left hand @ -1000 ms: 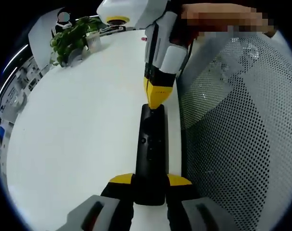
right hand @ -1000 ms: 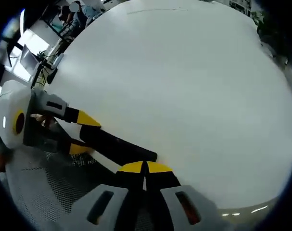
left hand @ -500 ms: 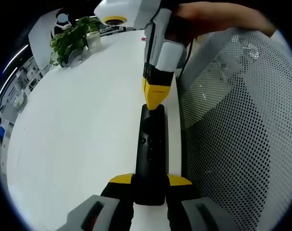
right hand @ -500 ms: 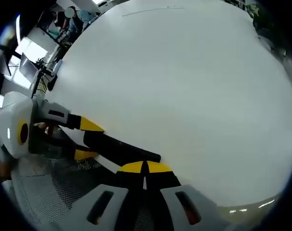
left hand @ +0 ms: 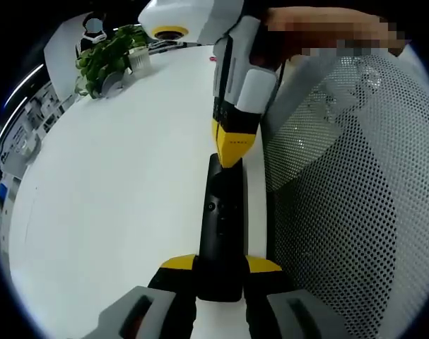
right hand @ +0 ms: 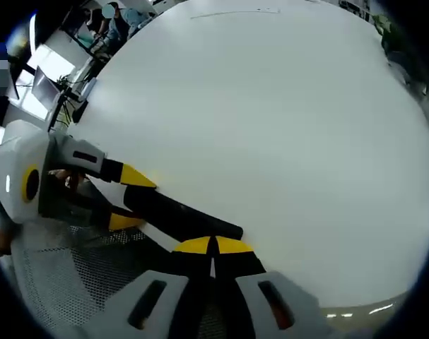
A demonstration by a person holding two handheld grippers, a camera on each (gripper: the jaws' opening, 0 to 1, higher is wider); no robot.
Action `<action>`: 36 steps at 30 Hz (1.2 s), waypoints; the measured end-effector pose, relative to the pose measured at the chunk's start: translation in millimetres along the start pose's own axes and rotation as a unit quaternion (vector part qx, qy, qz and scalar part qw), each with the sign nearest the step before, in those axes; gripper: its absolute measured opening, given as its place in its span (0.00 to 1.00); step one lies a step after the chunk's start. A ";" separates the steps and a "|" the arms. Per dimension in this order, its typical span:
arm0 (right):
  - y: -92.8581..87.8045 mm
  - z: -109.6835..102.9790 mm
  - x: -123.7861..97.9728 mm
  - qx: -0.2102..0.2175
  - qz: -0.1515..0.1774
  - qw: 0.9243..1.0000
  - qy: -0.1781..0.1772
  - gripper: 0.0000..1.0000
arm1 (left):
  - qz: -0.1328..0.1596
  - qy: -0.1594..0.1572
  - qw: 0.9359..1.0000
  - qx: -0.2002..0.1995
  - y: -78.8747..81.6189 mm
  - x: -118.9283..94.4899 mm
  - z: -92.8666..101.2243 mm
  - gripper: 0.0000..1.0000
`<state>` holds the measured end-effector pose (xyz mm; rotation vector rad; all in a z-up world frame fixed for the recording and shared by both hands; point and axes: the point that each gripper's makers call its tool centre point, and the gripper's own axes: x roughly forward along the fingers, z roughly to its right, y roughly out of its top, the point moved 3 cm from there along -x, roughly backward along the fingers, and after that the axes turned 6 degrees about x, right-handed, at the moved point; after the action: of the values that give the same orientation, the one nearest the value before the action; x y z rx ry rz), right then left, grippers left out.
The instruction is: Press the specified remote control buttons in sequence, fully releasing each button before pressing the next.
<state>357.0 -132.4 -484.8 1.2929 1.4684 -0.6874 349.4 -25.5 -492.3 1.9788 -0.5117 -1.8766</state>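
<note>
One broad white surface (left hand: 115,183) carries a black remote control (left hand: 222,226) near its edge beside a grey mesh chair back (left hand: 341,212), with a potted plant (left hand: 108,56) at the far side. The remote's long axis runs straight away from the left gripper (left hand: 221,272), whose jaws are clamped on its near end, hiding that end. The right gripper (left hand: 230,154), jaws together, has its yellow tips meeting the remote's far end; button markings are too small to read.
</note>
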 end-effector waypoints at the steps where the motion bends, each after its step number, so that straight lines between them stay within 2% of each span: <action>1: 0.0 -0.2 0.0 -0.002 0.000 1.000 -0.001 0.00 | -0.001 0.000 1.000 0.001 0.1 0.0 -0.1 0.25; 5: -0.5 -1.2 0.0 -0.017 0.003 1.000 -0.008 0.00 | -0.001 -0.002 1.000 0.001 0.1 0.2 -0.4 0.25; 12: 1.6 0.1 2.3 -0.012 -0.002 1.000 -0.019 0.00 | -0.003 -0.002 1.000 0.002 0.2 0.4 -0.4 0.25; 18: 1.4 1.4 2.5 -0.001 0.007 1.000 -0.016 0.00 | -0.004 -0.003 1.000 0.003 0.4 0.6 -0.4 0.25; 36: 0.6 0.2 0.4 0.002 0.003 1.000 -0.019 0.00 | -0.004 -0.004 1.000 0.007 1.2 0.8 -0.1 0.25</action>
<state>357.6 -132.3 -485.1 1.2804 1.4319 -0.7080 349.6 -26.9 -492.4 1.9859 -0.5210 -1.8904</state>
